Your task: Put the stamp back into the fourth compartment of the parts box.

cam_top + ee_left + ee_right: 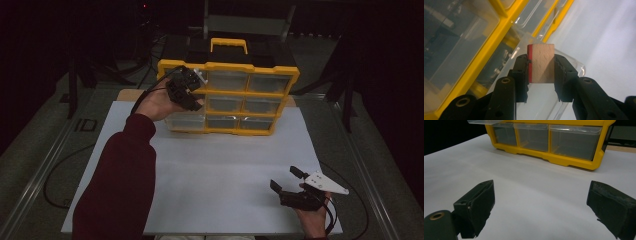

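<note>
Wooden block (541, 63) with one red face sits clamped between the left gripper (541, 72) jaws, long axis along them, directly above a pulled-out clear drawer (564, 65) at the yellow organizer's (229, 67) left column. Right gripper (290, 182), jaws wide and empty, rests well away near the table's front edge. No legible labels.

Left gripper (196, 96) raised, clamped tight; right gripper (289, 179) low, jaws wide.
</note>
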Available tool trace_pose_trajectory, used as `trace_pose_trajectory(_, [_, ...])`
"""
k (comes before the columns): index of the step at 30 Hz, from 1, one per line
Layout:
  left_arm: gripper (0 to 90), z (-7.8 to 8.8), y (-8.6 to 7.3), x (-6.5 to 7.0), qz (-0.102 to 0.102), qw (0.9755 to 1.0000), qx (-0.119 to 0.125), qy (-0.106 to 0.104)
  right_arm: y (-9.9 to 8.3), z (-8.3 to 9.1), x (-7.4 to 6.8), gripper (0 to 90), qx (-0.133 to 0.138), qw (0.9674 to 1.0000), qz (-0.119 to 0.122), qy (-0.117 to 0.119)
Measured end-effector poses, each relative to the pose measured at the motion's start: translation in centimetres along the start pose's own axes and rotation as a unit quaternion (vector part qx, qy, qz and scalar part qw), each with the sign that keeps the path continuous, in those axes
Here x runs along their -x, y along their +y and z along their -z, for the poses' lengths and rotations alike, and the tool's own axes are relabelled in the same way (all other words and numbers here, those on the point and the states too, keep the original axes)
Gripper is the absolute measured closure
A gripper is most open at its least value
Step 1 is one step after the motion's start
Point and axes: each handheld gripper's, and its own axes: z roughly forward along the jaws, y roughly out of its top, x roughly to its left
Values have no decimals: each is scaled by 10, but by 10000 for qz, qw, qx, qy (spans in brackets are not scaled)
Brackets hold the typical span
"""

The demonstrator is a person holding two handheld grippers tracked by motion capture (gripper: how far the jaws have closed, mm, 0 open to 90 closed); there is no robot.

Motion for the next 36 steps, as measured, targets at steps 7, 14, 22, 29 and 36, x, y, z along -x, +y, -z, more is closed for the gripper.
trace_pose_trajectory(7, [389,-2,1,3,113,9997,153,159,0,1,0,78,9,10000,-55,-6])
trace_pose_trajectory(14, [9,-6,3,8,88,9999,102,99,0,1,1,78,9,10000,-33,-14])
trace_pose_trajectory(22, [0,-5,1,22,-146,9988,421,-215,0,0,0,78,-10,10000,-65,-8])
trace_pose_trajectory(29, [0,-12,-7,43,-354,9972,549,-356,0,0,0,78,-18,10000,-45,-11])
trace_pose_trajectory(36, [0,-20,-23,64,-454,9955,715,-429,0,0,-1,78,-1,10000,-25,-18])
